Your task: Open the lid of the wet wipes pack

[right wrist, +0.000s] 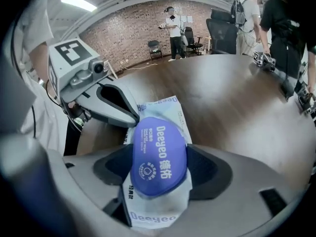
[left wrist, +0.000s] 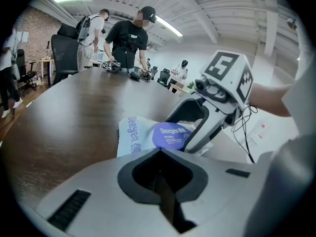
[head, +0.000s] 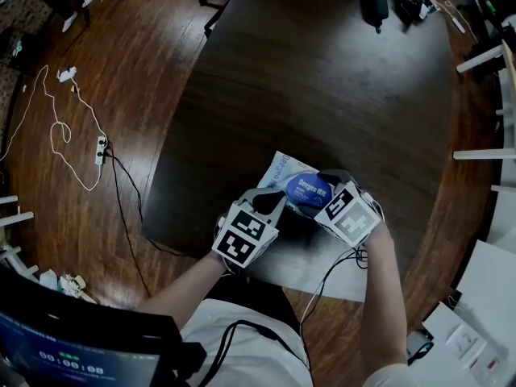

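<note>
Right gripper [head: 321, 192] has the pack [right wrist: 157, 107] clamped. Its jaws squeeze both sides, and the blue lid [right wrist: 159, 154] sits right between them, face up and lying flat on the pack. The pack's pale far end pokes out past the jaws. All of this is at the near edge of the dark table [head: 322, 79], with the pack lifted slightly at the gripped end.

Left gripper [left wrist: 159, 154] comes in from the left with its jaws pressed together and nothing visible between them. Its tip is right up against the lid's left edge, though I can't tell if it has caught it. At the table's far end, people [left wrist: 129, 33] stand over some gear.
</note>
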`<action>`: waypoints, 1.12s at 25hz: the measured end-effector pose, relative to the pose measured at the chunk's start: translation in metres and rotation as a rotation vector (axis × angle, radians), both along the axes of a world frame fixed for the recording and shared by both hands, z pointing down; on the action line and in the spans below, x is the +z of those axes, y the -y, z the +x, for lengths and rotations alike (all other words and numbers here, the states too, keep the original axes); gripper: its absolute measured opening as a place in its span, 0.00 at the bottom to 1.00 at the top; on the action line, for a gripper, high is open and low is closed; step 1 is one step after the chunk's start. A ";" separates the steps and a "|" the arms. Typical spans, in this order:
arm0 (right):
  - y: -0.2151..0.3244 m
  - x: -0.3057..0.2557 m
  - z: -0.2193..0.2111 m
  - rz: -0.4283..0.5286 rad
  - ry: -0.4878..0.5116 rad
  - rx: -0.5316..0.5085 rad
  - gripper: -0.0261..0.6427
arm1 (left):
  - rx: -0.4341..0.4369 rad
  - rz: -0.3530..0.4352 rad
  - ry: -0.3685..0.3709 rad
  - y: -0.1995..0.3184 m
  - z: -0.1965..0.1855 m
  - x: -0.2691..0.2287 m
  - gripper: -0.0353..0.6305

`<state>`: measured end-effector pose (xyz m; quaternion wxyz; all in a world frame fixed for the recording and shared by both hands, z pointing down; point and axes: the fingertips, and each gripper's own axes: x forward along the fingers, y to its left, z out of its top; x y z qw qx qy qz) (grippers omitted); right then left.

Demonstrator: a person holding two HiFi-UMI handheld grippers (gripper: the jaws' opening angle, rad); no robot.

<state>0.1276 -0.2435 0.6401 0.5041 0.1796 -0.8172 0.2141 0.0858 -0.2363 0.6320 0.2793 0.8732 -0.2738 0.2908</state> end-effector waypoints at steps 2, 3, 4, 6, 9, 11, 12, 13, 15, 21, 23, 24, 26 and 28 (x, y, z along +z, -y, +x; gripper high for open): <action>0.001 0.001 0.002 -0.036 0.012 0.004 0.56 | 0.012 0.009 0.012 0.000 0.000 0.001 0.05; 0.002 0.001 0.003 -0.052 0.018 0.006 0.56 | 0.019 0.016 0.021 0.000 0.000 0.001 0.05; 0.002 0.000 0.003 -0.066 0.027 0.008 0.56 | 0.024 0.023 0.028 0.000 0.001 0.002 0.05; 0.001 -0.001 0.004 -0.094 0.051 0.011 0.55 | 0.031 0.034 0.037 -0.001 0.002 0.002 0.05; 0.001 -0.004 0.005 -0.137 0.095 0.020 0.55 | 0.032 0.045 0.039 -0.001 0.004 0.001 0.05; 0.001 -0.006 0.005 -0.164 0.114 0.023 0.55 | 0.034 0.048 0.037 -0.002 0.005 0.000 0.05; 0.001 -0.006 0.005 -0.177 0.121 0.024 0.55 | 0.035 0.047 0.037 -0.003 0.005 0.000 0.05; 0.001 -0.007 0.005 -0.190 0.130 0.026 0.55 | 0.037 0.046 0.038 -0.003 0.005 0.000 0.05; 0.001 -0.009 0.005 -0.222 0.161 0.042 0.55 | 0.037 0.050 0.040 -0.003 0.005 -0.001 0.05; 0.002 -0.016 0.003 -0.304 0.239 0.075 0.55 | 0.037 0.055 0.035 -0.004 0.004 -0.001 0.05; 0.003 -0.021 0.003 -0.309 0.247 0.083 0.55 | 0.038 0.052 0.029 -0.004 0.003 -0.001 0.05; 0.004 -0.024 0.003 -0.298 0.249 0.084 0.55 | 0.038 0.053 0.030 -0.004 0.002 -0.001 0.05; 0.010 -0.029 0.003 -0.253 0.254 0.086 0.55 | 0.037 0.058 0.038 -0.004 -0.001 0.001 0.05; 0.017 -0.037 0.006 -0.198 0.263 0.101 0.55 | 0.037 0.057 0.036 -0.004 -0.001 0.002 0.05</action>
